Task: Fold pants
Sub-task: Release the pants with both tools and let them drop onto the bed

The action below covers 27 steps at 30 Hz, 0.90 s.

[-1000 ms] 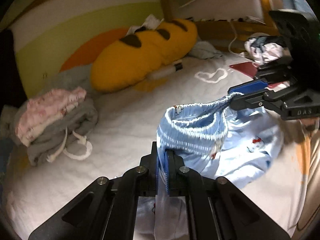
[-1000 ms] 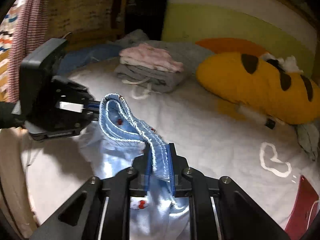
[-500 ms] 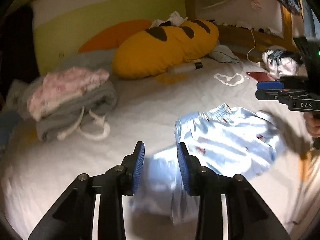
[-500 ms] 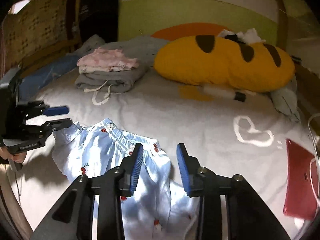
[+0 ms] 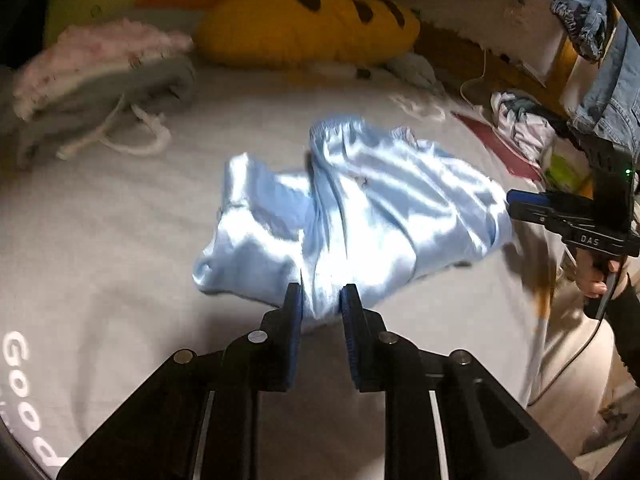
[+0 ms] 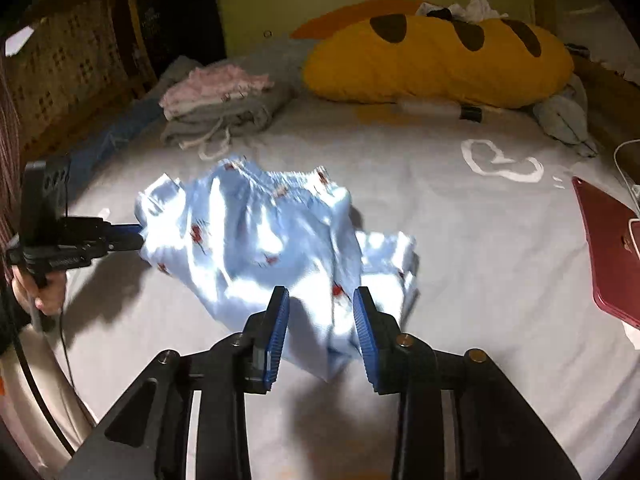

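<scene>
where jaws gape, pants lie ahead.

The small, shiny light-blue pants with little red pictures lie in a crumpled heap on the white bed sheet. The stretchy gathered waistband sits at the far side. One part is bunched up and sticks out to the side.
</scene>
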Each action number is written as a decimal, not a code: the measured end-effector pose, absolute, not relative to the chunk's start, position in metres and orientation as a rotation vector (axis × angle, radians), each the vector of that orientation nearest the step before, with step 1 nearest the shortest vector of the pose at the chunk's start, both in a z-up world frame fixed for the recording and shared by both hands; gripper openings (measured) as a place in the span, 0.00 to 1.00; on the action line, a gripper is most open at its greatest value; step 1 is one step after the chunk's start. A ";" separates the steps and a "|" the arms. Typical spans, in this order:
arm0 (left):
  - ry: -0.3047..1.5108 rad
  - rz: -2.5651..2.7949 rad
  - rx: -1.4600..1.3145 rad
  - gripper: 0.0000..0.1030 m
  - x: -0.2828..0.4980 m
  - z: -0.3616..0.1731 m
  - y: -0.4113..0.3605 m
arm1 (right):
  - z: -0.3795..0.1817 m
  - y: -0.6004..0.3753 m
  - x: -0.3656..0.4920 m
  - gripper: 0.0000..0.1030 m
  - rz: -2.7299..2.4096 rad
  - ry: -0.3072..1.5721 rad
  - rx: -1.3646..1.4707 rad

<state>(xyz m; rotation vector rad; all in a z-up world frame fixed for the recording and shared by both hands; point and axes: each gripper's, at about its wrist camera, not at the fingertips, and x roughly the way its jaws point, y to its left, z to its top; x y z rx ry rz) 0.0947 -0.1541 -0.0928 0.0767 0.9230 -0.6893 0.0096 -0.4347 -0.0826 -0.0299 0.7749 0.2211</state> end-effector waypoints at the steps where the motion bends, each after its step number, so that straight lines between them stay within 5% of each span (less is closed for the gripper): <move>1: 0.922 -0.673 0.075 0.19 0.096 -0.095 -0.153 | -0.087 -0.438 0.009 0.35 0.223 0.796 -0.018; 8: 0.918 -0.710 0.070 0.19 0.096 -0.097 -0.156 | -0.103 -0.441 0.016 0.32 0.292 0.873 0.035; 9: 0.912 -0.702 0.079 0.18 0.096 -0.098 -0.157 | -0.104 -0.438 0.016 0.19 0.285 0.869 0.016; 10: 0.902 -0.693 0.077 0.05 0.096 -0.097 -0.157 | -0.104 -0.435 0.016 0.11 0.277 0.865 -0.007; 12: 0.874 -0.679 0.063 0.02 0.094 -0.093 -0.153 | -0.100 -0.432 0.012 0.03 0.246 0.830 -0.027; 18: 0.742 -0.596 0.113 0.01 0.085 -0.065 -0.140 | -0.083 -0.446 0.005 0.01 0.142 0.737 -0.012; 27: 0.830 -0.495 0.200 0.02 0.093 -0.088 -0.137 | -0.098 -0.461 0.013 0.00 0.079 0.821 0.008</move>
